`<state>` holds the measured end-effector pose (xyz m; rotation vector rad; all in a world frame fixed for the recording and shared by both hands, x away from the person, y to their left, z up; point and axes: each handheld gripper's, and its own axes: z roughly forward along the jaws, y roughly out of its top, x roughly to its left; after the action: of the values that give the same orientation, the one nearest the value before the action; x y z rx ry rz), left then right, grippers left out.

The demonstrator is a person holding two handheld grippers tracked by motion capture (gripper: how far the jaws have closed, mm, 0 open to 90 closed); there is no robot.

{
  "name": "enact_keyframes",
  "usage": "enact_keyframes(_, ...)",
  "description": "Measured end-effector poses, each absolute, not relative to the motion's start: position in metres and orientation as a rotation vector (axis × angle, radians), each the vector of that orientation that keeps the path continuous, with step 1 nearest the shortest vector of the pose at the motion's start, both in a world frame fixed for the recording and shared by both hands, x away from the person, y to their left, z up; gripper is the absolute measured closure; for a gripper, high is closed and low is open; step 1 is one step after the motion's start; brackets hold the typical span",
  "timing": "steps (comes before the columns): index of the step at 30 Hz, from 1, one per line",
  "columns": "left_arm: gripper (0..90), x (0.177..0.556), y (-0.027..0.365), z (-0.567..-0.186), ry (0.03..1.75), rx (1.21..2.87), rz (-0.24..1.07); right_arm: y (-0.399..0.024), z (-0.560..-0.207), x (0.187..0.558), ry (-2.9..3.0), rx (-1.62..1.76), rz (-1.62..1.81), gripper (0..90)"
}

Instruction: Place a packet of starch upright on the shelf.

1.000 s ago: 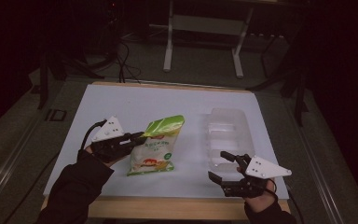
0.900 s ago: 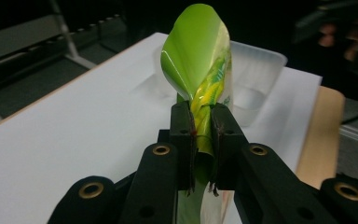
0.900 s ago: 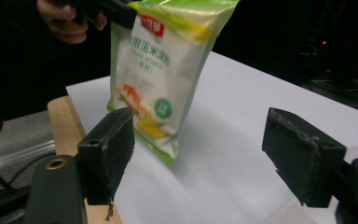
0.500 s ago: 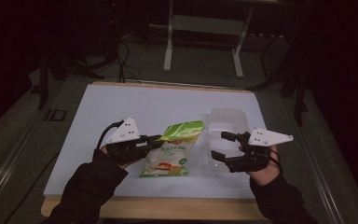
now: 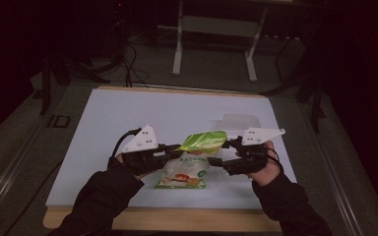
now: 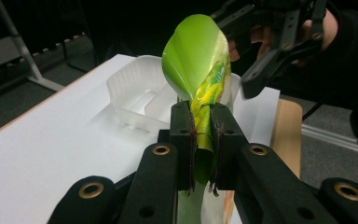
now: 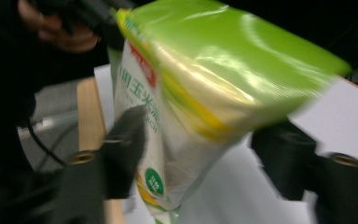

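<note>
A snack bag with a green top and white printed front hangs tilted above the white table sheet. My left gripper is shut on the bag's green top edge, with the pads pinching the folded film. My right gripper has come in from the right, its jaws standing on either side of the bag. They have just been closing, and a gap still shows at one pad. In the left gripper view the right gripper sits just behind the bag.
A clear plastic tray lies on the sheet behind the right hand, also in the left gripper view. The table's wooden front edge runs under both sleeves. Dark floor, cables and a metal stand lie beyond the table.
The left gripper carried the bag up and to the right. The right gripper rose and moved left to the bag's side, and its jaws narrowed around it.
</note>
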<state>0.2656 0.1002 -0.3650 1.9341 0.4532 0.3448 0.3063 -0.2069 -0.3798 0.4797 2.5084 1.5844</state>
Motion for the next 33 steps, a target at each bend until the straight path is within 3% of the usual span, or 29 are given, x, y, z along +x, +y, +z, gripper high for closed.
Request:
enact_keyframes(1,82.4,0.266,0.098,-0.364,0.439,1.936,0.333,-0.207,-0.38,0.306,2.508,0.48,1.584,40.3)
enact_keyframes(2,82.4,0.266,0.096,-0.362,0.433,1.933,0.331,-0.205,-0.379,0.309,2.544,0.426,1.559,51.3)
enact_keyframes(6,82.4,0.265,0.094,-0.362,0.435,1.928,0.339,-0.207,-0.379,0.312,2.56,0.419,1.573,54.7)
enact_keyframes(7,82.4,0.266,0.093,-0.36,0.425,1.932,0.338,-0.21,-0.379,0.317,2.596,0.431,1.622,59.8)
enact_keyframes(10,82.4,0.268,0.09,-0.361,0.429,1.939,0.327,-0.21,-0.379,0.319,2.62,0.451,1.608,63.7)
enact_keyframes(18,82.4,0.268,0.086,-0.361,0.428,1.945,0.319,-0.204,-0.383,0.318,2.624,0.388,1.535,67.2)
enact_keyframes(19,82.4,0.27,0.087,-0.362,0.437,1.948,0.316,-0.203,-0.383,0.317,2.646,0.432,1.543,75.2)
enact_keyframes(21,82.4,0.271,0.088,-0.364,0.441,1.951,0.31,-0.203,-0.383,0.316,2.666,0.451,1.543,79.5)
enact_keyframes(33,81.3,0.277,0.097,-0.366,0.427,1.924,0.237,-0.197,-0.363,0.307,2.679,0.432,1.409,82.5)
